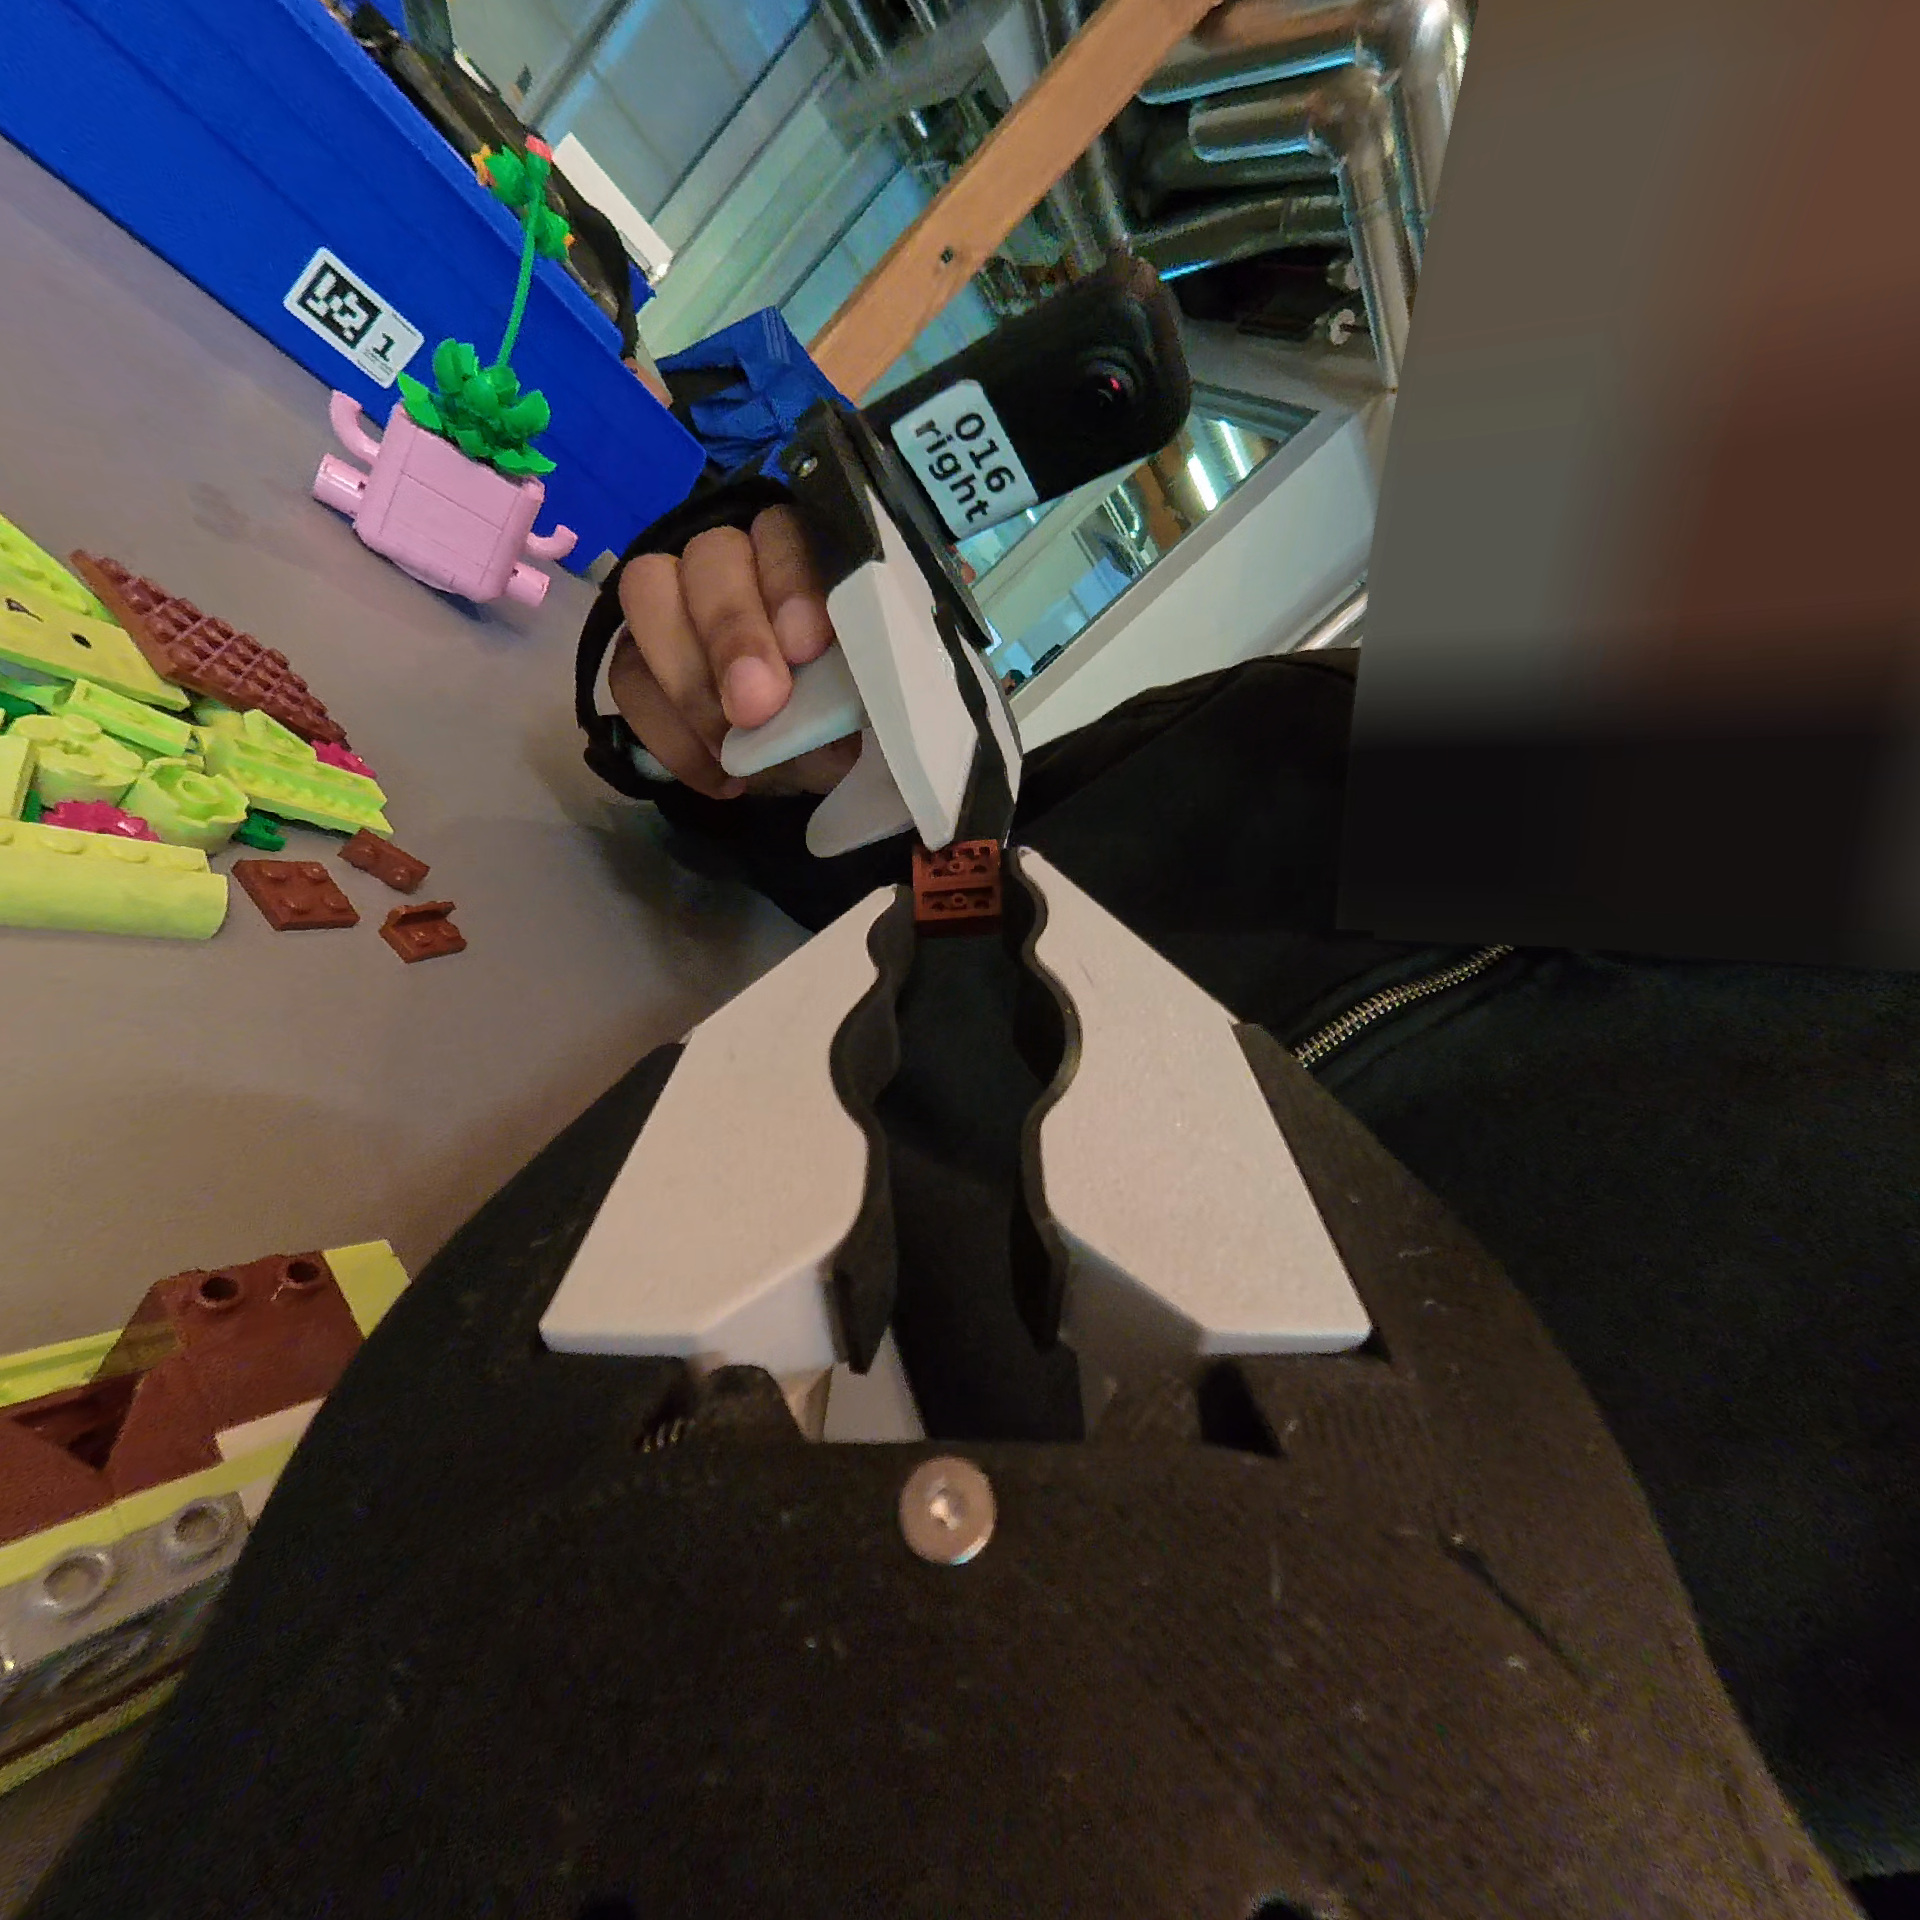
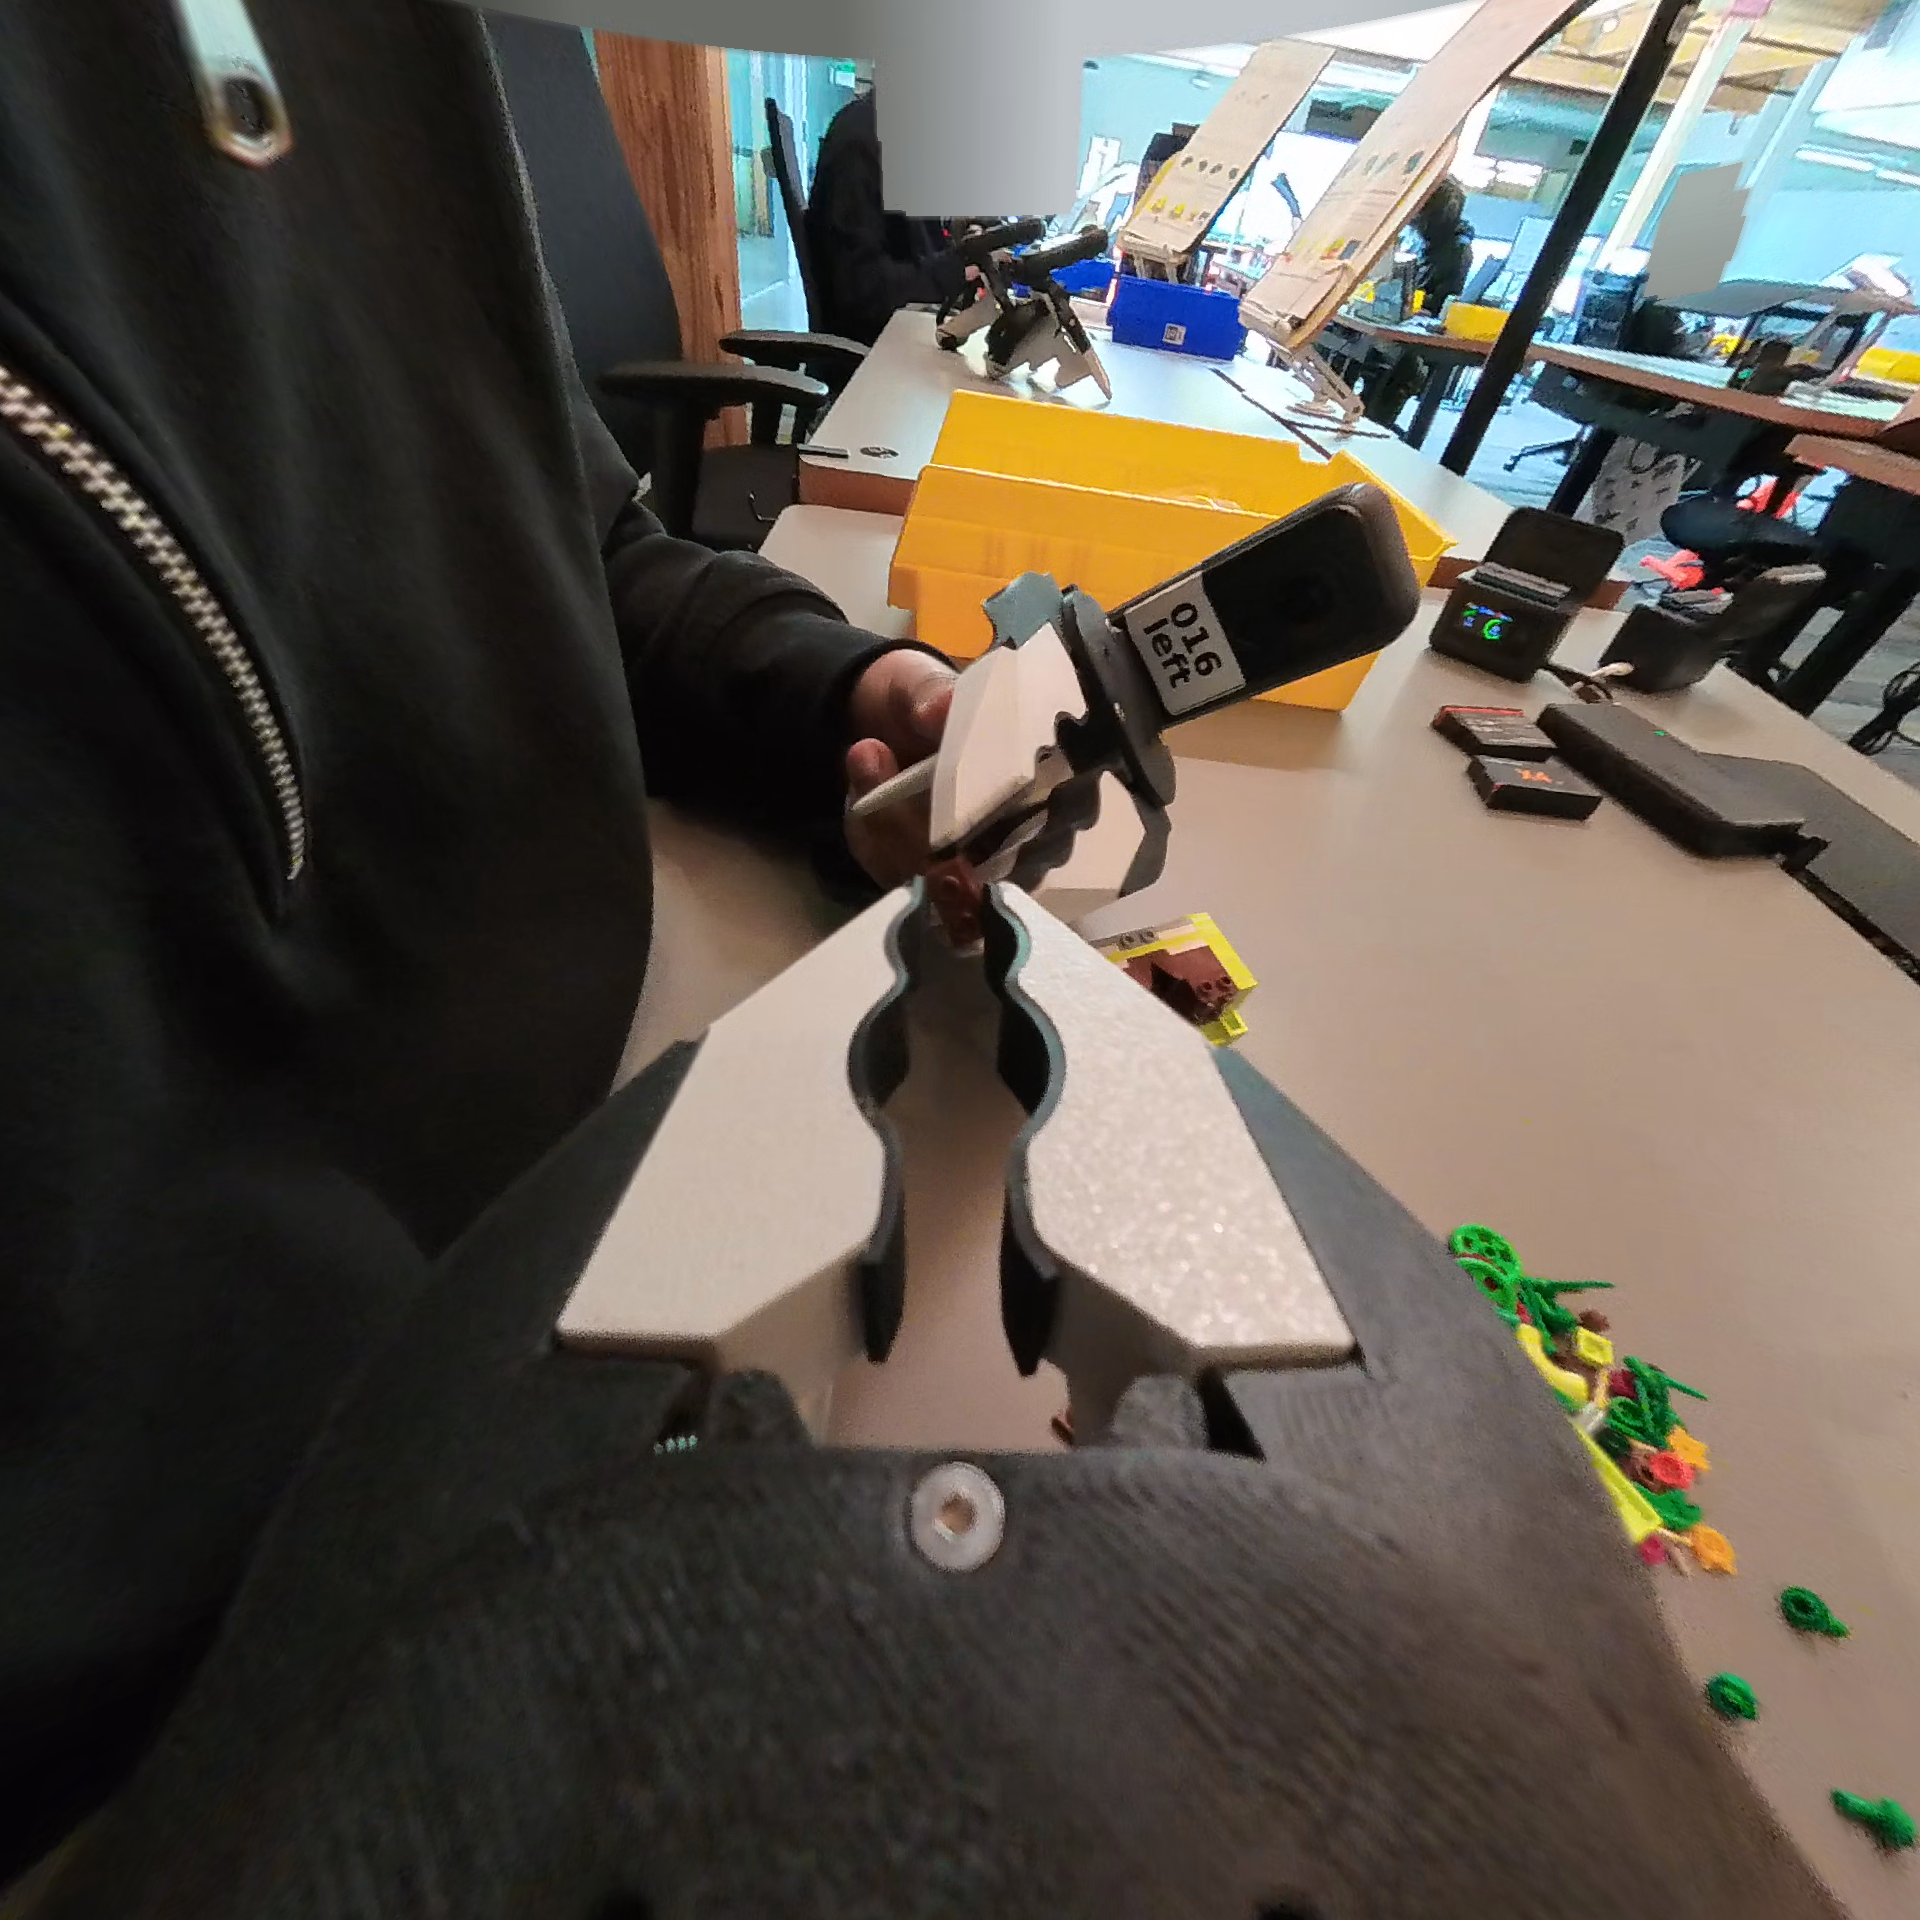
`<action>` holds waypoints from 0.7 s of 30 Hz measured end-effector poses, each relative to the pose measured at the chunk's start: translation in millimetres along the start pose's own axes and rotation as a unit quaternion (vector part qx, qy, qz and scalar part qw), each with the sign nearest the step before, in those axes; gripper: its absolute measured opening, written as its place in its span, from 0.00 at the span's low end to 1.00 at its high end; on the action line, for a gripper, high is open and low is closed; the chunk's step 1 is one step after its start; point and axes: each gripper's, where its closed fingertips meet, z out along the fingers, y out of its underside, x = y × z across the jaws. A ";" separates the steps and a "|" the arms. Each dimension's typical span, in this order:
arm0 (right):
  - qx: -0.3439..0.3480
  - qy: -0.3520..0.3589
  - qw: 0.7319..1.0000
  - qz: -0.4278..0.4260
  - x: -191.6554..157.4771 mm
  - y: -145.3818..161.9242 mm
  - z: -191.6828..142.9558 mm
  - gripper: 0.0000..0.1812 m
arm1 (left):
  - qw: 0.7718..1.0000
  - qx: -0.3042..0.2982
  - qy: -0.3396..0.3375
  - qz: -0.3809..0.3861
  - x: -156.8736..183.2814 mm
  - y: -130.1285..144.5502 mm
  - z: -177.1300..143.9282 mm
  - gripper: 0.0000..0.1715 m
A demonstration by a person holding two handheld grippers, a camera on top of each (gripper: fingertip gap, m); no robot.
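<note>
Both grippers meet in mid-air in front of a person in a black jacket (image 2: 260, 935). In the left wrist view my left gripper (image 1: 956, 885) is shut on a small brown brick (image 1: 957, 906). My right gripper (image 1: 966, 831) comes down from above and is shut on a second small brown piece (image 1: 956, 860), which sits right against the first. In the right wrist view my right gripper (image 2: 956, 902) pinches a brown piece (image 2: 961, 916), and the left gripper (image 2: 971, 864) meets it from the far side. How the two pieces join is hidden by the fingertips.
A pink brick pot with a green plant (image 1: 447, 499) stands before a blue bin (image 1: 260, 156). Lime and brown bricks (image 1: 135, 748) and loose brown plates (image 1: 301, 894) lie left. A lime-and-brown partial build (image 2: 1184, 977), yellow bins (image 2: 1122, 499), small coloured pieces (image 2: 1600, 1403) and black devices (image 2: 1662, 790) share the table. My left and right fingertips are right by each other.
</note>
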 end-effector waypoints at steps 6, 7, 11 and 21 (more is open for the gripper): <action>0.012 0.033 0.999 0.035 15.5 -2.8 -6.1 0.03 | 0.999 0.047 -0.018 0.019 -2.3 -14.7 -9.8 0.14; 0.015 0.032 0.999 0.041 16.2 -3.6 -6.6 0.03 | 0.998 0.047 -0.019 0.022 -2.1 -15.2 -9.8 0.14; 0.015 0.031 0.998 0.060 17.5 -2.1 -5.2 0.03 | 0.993 0.041 -0.063 0.091 -4.0 -15.2 -6.5 0.14; 0.033 0.009 0.988 0.148 23.3 1.3 -4.3 0.03 | 0.919 -0.006 -0.227 0.323 -15.2 -14.1 -6.5 0.02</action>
